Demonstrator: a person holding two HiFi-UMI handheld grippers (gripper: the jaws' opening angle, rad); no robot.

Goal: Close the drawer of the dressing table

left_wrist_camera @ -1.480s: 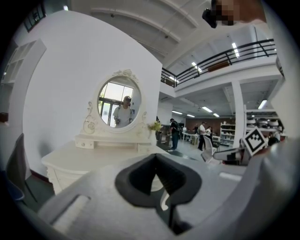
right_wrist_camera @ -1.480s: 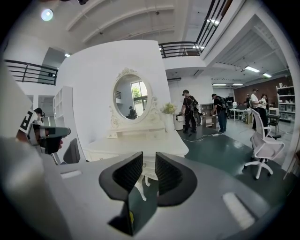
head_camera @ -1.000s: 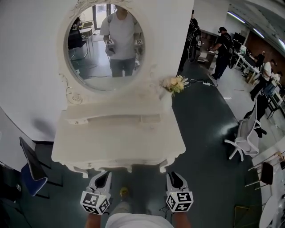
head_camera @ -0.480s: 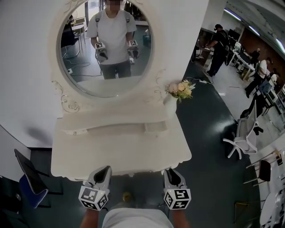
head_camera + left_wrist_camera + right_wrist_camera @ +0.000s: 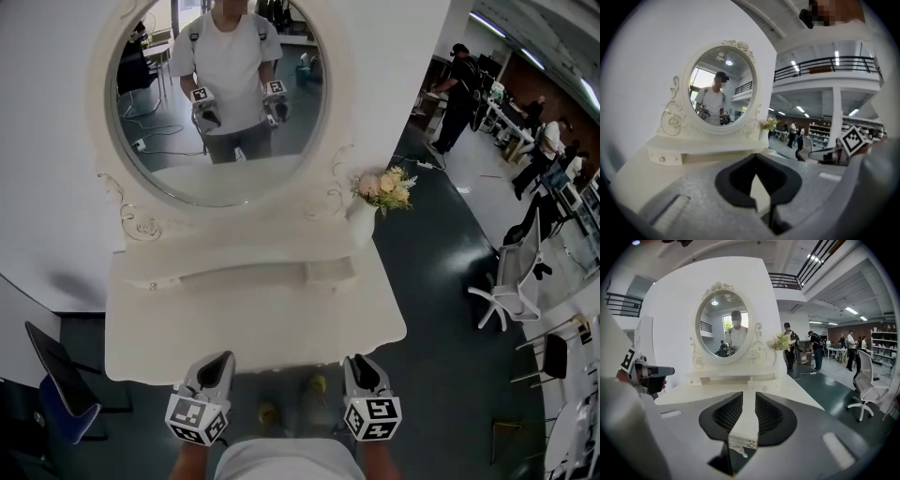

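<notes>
You stand square to the white dressing table (image 5: 141,328). An oval mirror in a carved white frame (image 5: 220,122) rises at its back edge, and a bunch of pale flowers (image 5: 384,186) sits at the back right corner.

Your left gripper (image 5: 223,359) and right gripper (image 5: 355,361) are both at the near edge of the tabletop, one on each side of its middle and well apart. That spacing looks deliberate, since a push at two points should keep a wide drawer from twisting on its runners.

The white drawer front (image 5: 742,440) lies under that near edge. Only the right gripper view shows a strip of it, with a small glinting knob (image 5: 750,444) visible down through the gap between the jaws. In the head view the tabletop covers it and nothing juts out past the near edge. I judge the drawer to be almost or fully in, but no view shows whether it is flush.

The left claw is clenched, tips together and grasping nothing, which gives you a blunt nose for pushing. The right claw is released. Its jaws stand a little apart and hold nothing, with bare tabletop showing between the pads.

Closing the drawer needs no grip, so empty claws suit the job. Both grippers tilt slightly downward, which aims them at the front face and not over the top.
</notes>
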